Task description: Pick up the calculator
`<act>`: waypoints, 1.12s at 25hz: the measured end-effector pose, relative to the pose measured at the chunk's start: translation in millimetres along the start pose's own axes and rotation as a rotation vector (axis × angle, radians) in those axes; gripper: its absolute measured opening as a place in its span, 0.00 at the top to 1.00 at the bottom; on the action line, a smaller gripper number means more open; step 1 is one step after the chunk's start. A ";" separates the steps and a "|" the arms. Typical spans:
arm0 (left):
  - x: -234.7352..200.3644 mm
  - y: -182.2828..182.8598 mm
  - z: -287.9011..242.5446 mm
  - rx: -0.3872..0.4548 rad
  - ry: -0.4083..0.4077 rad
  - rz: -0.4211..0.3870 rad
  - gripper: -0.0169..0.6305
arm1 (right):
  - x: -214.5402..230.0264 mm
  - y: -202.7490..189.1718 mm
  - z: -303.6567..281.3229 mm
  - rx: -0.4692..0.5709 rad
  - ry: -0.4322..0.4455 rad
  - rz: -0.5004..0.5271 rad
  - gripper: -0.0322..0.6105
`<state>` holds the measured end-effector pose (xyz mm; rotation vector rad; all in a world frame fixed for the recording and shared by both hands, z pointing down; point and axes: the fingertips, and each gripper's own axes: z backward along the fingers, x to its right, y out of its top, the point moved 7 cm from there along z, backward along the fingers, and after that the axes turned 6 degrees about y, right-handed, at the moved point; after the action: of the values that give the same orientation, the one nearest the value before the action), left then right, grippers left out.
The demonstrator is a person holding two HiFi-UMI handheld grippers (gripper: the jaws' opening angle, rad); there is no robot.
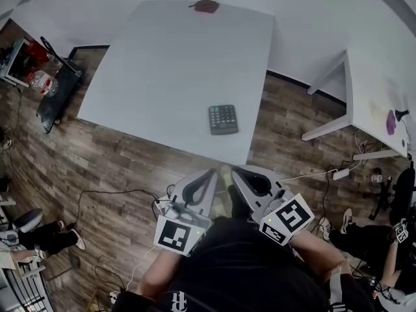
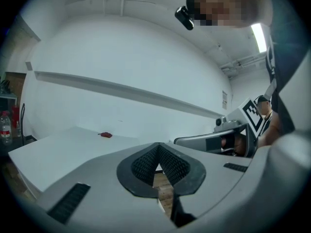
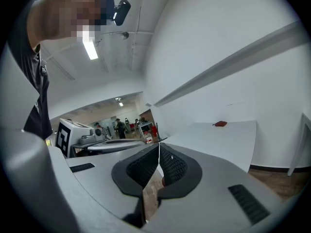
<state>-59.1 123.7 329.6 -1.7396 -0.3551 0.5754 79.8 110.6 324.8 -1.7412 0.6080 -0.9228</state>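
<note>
On the table [image 1: 162, 64], close to the near edge and over toward its right side, the calculator [image 1: 223, 119] lay flat with its keys up and nothing touching it. Way across at the far edge sat a small red thing [image 1: 207, 6], which also showed up in both gripper views [image 2: 105, 135] [image 3: 220, 124]; couldn't tell what it was.

Both grippers were well short of the table, held close to the person's body over the wood floor [image 1: 123, 168]. The left gripper [image 1: 213, 172] had its jaws pressed together at the tips with nothing between them, just floor showing through the gap lower down [image 2: 158, 152]. Same story for the right gripper [image 1: 235, 169]: jaws together, gripping nothing [image 3: 159, 152]. The two sat side by side, tips angled toward each other, marker cubes [image 1: 177, 234] [image 1: 289, 220] facing up.

Further out, a second table [image 1: 377, 103] stood off to the right, a bottle [image 1: 42, 82] at the far left, and a cable [image 1: 110, 192] trailed across the floor.
</note>
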 end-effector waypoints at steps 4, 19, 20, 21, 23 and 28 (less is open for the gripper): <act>-16.1 -13.6 -24.9 -0.048 0.024 -0.002 0.97 | 23.5 -13.8 -21.8 -0.032 0.014 -0.057 0.93; -42.0 -50.6 -94.7 -0.148 0.073 0.064 0.97 | 122.4 -73.6 -52.1 -0.207 -0.044 -0.235 0.93; -44.1 -50.7 -96.3 -0.154 0.078 0.066 0.97 | 130.9 -83.5 -53.9 -0.222 -0.053 -0.274 0.93; -46.2 -50.7 -97.3 -0.162 0.083 0.067 0.97 | 139.2 -93.8 -55.3 -0.238 -0.064 -0.320 0.93; -49.4 -50.7 -98.9 -0.178 0.095 0.068 0.97 | 155.0 -113.6 -56.2 -0.268 -0.090 -0.421 0.93; -55.1 -55.3 -105.5 -0.220 0.125 0.070 0.97 | 192.8 -156.4 -56.7 -0.318 -0.145 -0.696 0.92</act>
<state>-42.8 22.3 411.3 -1.9955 -0.2786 0.4893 140.5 -13.4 538.7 -2.3475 0.0316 -1.1952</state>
